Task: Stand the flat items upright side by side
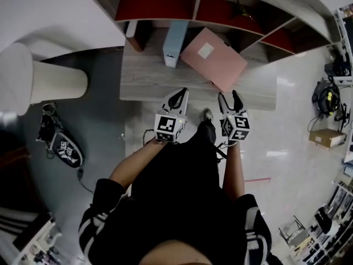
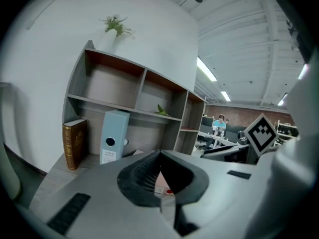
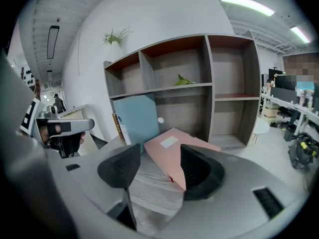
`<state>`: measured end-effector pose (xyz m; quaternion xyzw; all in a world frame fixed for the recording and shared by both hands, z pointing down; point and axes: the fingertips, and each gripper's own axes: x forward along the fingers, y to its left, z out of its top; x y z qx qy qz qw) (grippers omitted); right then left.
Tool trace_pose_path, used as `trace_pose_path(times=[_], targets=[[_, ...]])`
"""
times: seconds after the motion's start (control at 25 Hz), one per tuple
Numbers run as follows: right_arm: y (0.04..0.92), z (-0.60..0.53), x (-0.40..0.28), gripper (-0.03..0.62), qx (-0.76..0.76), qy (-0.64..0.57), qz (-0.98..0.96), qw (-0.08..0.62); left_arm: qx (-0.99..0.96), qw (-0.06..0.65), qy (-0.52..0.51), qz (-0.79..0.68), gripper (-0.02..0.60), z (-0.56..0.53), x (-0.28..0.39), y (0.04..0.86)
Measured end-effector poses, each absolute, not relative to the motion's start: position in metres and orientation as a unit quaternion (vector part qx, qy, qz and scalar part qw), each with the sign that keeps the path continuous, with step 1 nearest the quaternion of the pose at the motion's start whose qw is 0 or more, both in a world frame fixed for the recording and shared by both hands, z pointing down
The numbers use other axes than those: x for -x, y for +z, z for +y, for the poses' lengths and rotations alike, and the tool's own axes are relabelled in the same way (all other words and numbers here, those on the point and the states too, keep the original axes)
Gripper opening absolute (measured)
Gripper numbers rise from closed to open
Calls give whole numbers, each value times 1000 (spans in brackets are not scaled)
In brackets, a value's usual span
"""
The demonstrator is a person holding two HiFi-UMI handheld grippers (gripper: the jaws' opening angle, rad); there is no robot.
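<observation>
A pink folder point(image 1: 214, 58) lies flat and askew on the right half of the wooden desk point(image 1: 149, 84). A light blue binder point(image 1: 175, 43) stands upright to its left, and a brown book point(image 1: 134, 35) stands further left. Both grippers hover at the desk's near edge, touching nothing. My left gripper point(image 1: 177, 97) is shut and empty; in its own view the left gripper point(image 2: 160, 156) points toward the brown book point(image 2: 75, 143) and the binder point(image 2: 113, 136). My right gripper point(image 1: 230, 99) is open. In the right gripper view the pink folder point(image 3: 172, 151) shows between the right gripper point(image 3: 160, 166) jaws, well ahead of them.
Open shelf cubbies point(image 1: 160, 7) rise behind the desk, with a small plant point(image 2: 117, 25) on top. A white ribbed cylinder point(image 1: 55, 81) stands left of the desk. A bag point(image 1: 63, 148) and a cardboard box point(image 1: 327, 138) lie on the floor.
</observation>
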<state>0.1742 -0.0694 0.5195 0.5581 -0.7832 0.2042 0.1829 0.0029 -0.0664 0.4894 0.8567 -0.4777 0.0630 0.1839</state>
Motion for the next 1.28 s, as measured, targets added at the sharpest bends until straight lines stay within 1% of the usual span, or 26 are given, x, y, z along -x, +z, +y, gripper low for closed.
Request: trace_pose_path(times=[0.44, 0.68, 1.08, 1.12, 1.16, 1.2, 1.24, 1.28], targets=[[562, -137, -274, 268, -464, 226, -829, 214, -797, 246, 74, -546, 21, -99, -107, 539], [594, -172, -307, 268, -417, 235, -846, 233, -761, 270, 88, -584, 21, -101, -137, 577], [646, -227, -335, 278, -380, 245, -850, 269, -719, 320, 89, -610, 28, -108, -164, 626], [651, -231, -336, 280, -378, 245, -850, 273, -718, 327, 89, -608, 41, -108, -167, 631], [656, -236, -336, 285, -376, 245, -850, 277, -718, 333, 88, -605, 76, -109, -169, 635], [660, -239, -337, 289, -374, 245, -849, 281, -718, 339, 86, -601, 138, -110, -171, 639], [665, -243, -337, 296, -372, 247, -848, 285, -719, 343, 86, -599, 182, -112, -172, 643], [669, -247, -338, 302, -370, 251, -847, 287, -719, 346, 86, -597, 194, -113, -173, 645]])
